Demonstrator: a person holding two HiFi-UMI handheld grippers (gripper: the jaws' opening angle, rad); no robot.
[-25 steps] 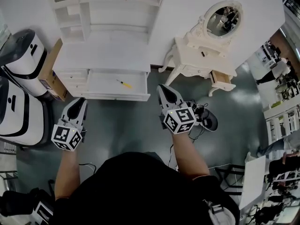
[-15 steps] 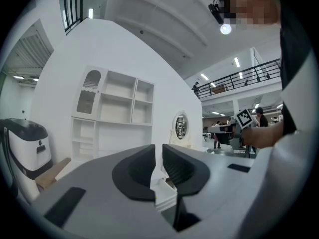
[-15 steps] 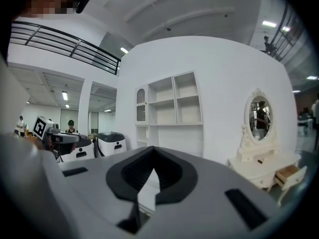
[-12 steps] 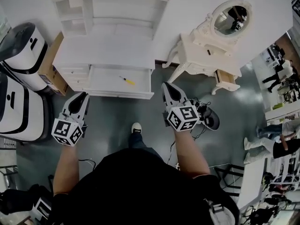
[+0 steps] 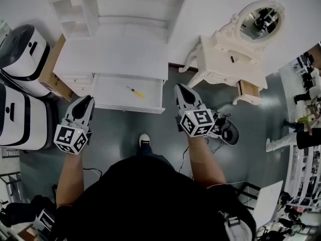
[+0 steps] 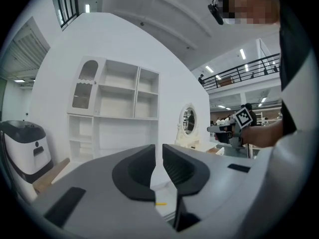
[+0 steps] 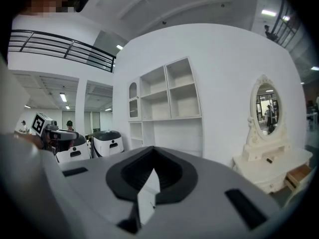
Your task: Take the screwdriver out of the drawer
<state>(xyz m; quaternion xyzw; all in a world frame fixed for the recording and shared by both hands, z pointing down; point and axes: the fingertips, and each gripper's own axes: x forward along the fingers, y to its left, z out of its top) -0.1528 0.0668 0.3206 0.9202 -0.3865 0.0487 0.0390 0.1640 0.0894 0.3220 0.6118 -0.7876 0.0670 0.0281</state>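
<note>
The screwdriver (image 5: 135, 92), thin with a yellow handle, lies inside the open white drawer (image 5: 125, 107) of the low white cabinet (image 5: 113, 54). My left gripper (image 5: 88, 99) hovers just before the drawer's left front corner, holding nothing, with a narrow gap between its jaws. In the left gripper view, a bit of the yellow screwdriver (image 6: 160, 203) shows below the left gripper (image 6: 157, 147). My right gripper (image 5: 181, 87) is shut and empty, off the drawer's right end. Its tips meet in the right gripper view (image 7: 152, 149).
Two white-and-black machines (image 5: 20, 49) and a cardboard box (image 5: 50, 74) stand left of the cabinet. To the right stands a white dressing table (image 5: 225, 64) with an oval mirror and a small open drawer (image 5: 249, 90). Dark shoes (image 5: 225, 128) lie on the grey floor.
The person has stepped forward, carrying both grippers closer to the open drawer's front. Neither gripper's jaws have changed, and the screwdriver has not moved in the drawer.
</note>
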